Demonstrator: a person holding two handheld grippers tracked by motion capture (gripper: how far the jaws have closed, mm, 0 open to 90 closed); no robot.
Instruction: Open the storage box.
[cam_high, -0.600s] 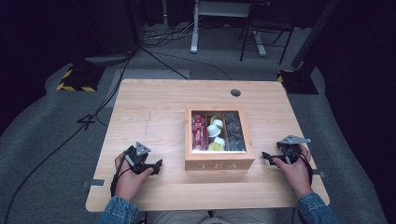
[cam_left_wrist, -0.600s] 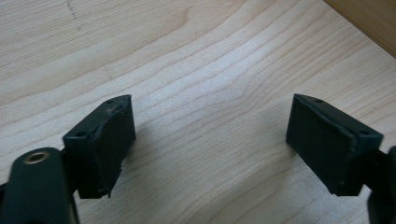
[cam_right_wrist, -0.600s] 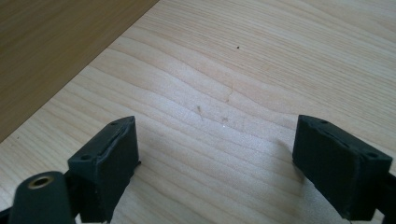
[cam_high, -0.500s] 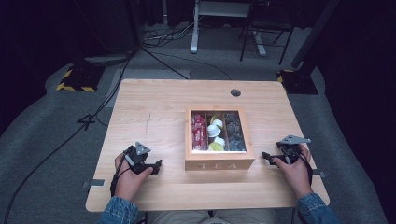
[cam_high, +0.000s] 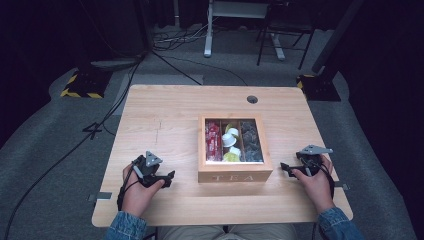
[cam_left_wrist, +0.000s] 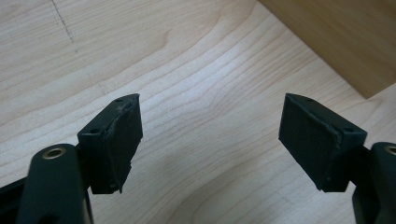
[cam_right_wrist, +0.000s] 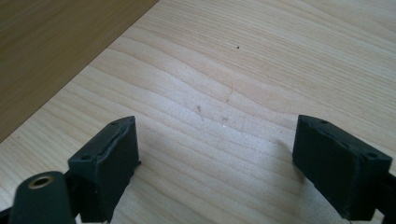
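Tea box (cam_high: 235, 176) between left gripper (cam_high: 170, 177), right gripper (cam_high: 284, 167); jaws apart.

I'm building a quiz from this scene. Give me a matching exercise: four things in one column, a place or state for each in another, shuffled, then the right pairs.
Things:
1. tea box
2. left tongs
3. right tongs
4. red packets

Places or states:
A. in the box's left compartment
B. open, on the table left of the box
C. at the middle of the table, "TEA" on its front
D. open, on the table right of the box

Pairs: 1-C, 2-B, 3-D, 4-A
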